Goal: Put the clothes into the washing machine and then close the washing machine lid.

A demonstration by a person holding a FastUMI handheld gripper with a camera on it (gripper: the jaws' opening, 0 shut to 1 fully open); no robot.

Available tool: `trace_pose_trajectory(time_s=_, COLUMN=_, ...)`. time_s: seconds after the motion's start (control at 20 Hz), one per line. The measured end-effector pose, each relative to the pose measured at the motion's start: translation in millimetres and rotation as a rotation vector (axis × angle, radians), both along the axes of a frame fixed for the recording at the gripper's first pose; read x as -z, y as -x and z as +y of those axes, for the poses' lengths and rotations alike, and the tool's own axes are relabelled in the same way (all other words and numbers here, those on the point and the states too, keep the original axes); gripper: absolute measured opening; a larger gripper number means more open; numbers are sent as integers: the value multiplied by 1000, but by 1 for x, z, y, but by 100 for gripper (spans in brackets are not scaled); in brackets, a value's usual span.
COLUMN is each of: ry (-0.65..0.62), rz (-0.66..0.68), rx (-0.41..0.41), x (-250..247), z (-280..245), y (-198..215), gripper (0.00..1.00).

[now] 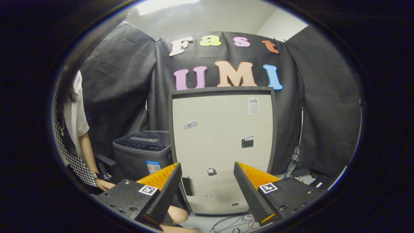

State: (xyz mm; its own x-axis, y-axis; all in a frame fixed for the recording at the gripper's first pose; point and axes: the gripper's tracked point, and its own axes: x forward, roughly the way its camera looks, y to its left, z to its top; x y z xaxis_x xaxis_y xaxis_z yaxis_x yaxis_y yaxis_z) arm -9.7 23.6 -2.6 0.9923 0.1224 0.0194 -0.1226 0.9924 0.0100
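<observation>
Grey washing machine [142,152] (hand-held gripper [207,181] agape)

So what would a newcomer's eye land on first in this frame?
The tall beige cabinet with a dark frame stands straight beyond the gripper, whose orange-and-black fingers are spread open with nothing between them. Beside the cabinet sits a dark grey top-loading washing machine, lid down, and next to it a person in a white shirt.

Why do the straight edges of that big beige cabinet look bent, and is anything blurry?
Gripper view: fisheye distortion bows the beige cabinet; ceiling light blows out to glare; the open gripper fingers look sharp; the washing machine sits dim in shadow.
</observation>
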Motion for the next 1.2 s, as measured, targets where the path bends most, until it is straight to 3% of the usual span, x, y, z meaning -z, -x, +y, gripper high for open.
trace_pose_trajectory(time_s=1.2, ry=0, rz=-2, rx=4, x=1, z=2, y=-1, gripper=98)
